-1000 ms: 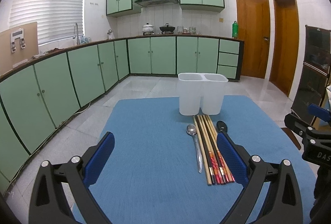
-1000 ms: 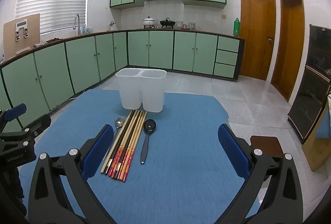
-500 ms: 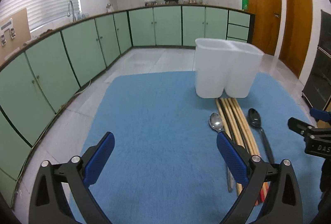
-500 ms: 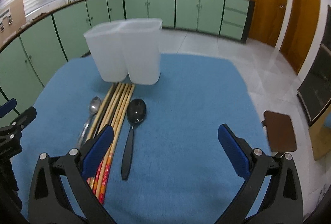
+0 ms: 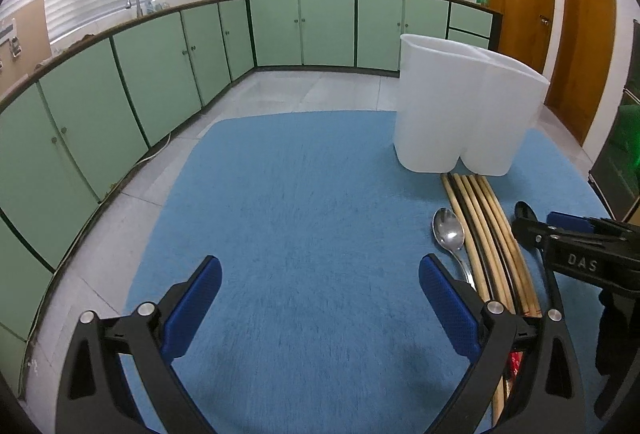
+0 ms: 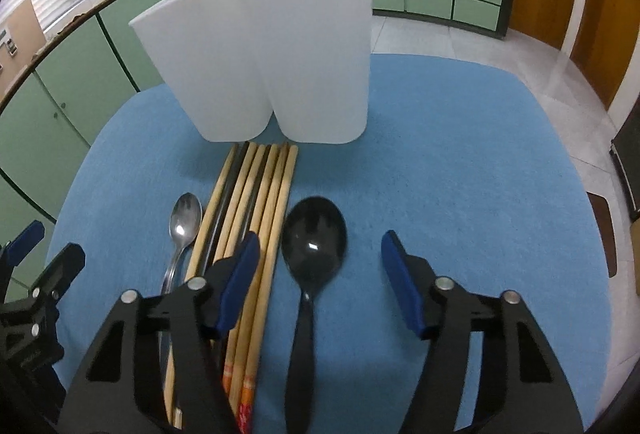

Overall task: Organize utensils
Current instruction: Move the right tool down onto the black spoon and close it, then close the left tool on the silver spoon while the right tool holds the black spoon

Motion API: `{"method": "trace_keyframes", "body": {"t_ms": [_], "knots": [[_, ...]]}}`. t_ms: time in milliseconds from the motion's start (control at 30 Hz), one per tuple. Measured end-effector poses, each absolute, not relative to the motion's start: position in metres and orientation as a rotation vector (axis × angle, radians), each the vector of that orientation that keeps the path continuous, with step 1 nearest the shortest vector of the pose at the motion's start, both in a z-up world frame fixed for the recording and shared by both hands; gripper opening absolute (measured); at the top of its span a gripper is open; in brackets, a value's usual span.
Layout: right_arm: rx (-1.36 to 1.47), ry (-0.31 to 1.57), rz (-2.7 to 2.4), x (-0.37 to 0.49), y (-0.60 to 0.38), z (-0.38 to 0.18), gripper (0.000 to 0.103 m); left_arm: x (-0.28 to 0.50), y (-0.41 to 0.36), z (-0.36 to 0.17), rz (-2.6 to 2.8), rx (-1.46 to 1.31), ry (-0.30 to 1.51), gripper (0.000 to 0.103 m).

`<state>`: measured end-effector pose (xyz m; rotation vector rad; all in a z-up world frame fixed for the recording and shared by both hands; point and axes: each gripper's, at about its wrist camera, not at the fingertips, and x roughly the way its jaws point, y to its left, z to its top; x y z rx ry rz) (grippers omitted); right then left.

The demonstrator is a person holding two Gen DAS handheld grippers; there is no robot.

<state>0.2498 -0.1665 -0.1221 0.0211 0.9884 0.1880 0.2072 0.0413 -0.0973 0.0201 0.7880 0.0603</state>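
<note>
Standing upright beyond the chopsticks [image 6: 256,201], white two-compartment holder [image 6: 280,53]; contents hidden.

Black spoon [image 6: 314,246], chopsticks [image 6: 256,193], steel spoon [image 6: 185,220] lie side by side; white two-compartment holder [image 6: 260,61] upright behind.

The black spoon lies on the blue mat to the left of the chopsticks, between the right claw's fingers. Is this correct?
Not quite: the right wrist view shows the black spoon to the right of the chopsticks, on the blue mat.
</note>
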Motion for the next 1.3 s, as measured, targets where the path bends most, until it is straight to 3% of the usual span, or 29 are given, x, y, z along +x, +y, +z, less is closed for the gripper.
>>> {"method": "trace_keyframes", "body": {"t_ms": [133,200,900,1300], "knots": [[0.034,0.99,0.198,0.253,-0.163,-0.121,0.047,0.211,0.04,-0.1,0.048,0.02,0.796,0.097],[0.042,0.989,0.216,0.254,-0.163,-0.12,0.034,0.215,0.038,-0.101,0.041,0.019,0.803,0.097],[0.042,0.981,0.198,0.235,-0.197,-0.121,0.034,0.246,-0.011,-0.13,-0.045,0.152,0.935,0.098],[-0.052,0.968,0.152,0.233,-0.202,-0.127,0.034,0.247,0.016,-0.128,-0.004,0.113,0.94,0.097]]}}
